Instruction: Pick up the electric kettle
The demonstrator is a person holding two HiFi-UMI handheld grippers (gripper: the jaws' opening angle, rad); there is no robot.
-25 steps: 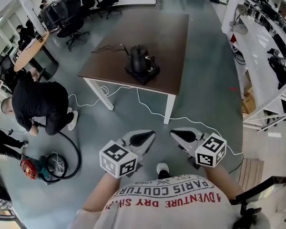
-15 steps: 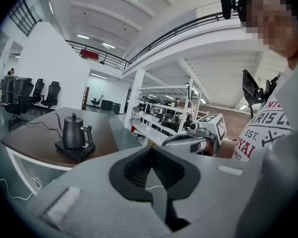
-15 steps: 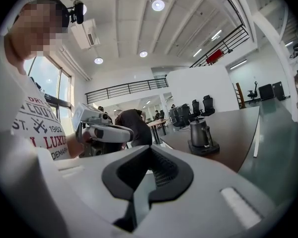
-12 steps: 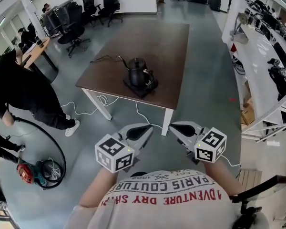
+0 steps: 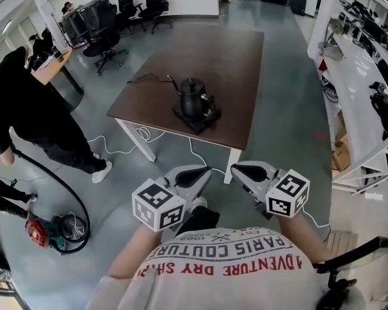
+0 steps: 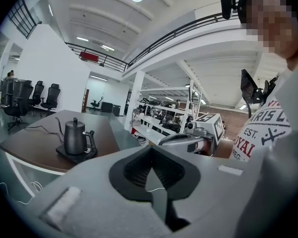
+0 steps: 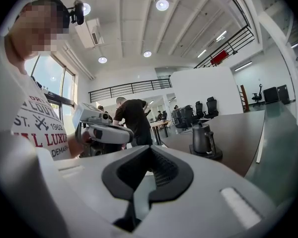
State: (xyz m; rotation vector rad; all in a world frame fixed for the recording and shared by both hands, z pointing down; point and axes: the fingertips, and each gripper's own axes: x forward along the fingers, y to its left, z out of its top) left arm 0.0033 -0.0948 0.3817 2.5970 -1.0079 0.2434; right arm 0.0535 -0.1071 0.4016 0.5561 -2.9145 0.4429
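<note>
A black electric kettle [image 5: 193, 97] with a thin spout and a side handle stands on its black base [image 5: 197, 115], near the front edge of a brown table [image 5: 233, 57]. The kettle [image 6: 74, 136] shows far left in the left gripper view and the kettle [image 7: 201, 138] right of centre in the right gripper view. My left gripper [image 5: 204, 172] and right gripper [image 5: 236, 169] are held side by side over the floor, well short of the table. Both are shut with nothing between the jaws.
A cable [image 5: 145, 77] runs from the kettle base across the table; white cords [image 5: 200, 152] trail on the floor under it. A person in black [image 5: 32, 112] stands at the left with a hose and a red machine [image 5: 40, 228]. Office chairs [image 5: 110, 31] stand behind, shelving [image 5: 368, 95] at the right.
I have stepped closer to the table, both grippers moving forward together. The person in black has stood up from a crouch at the left.
</note>
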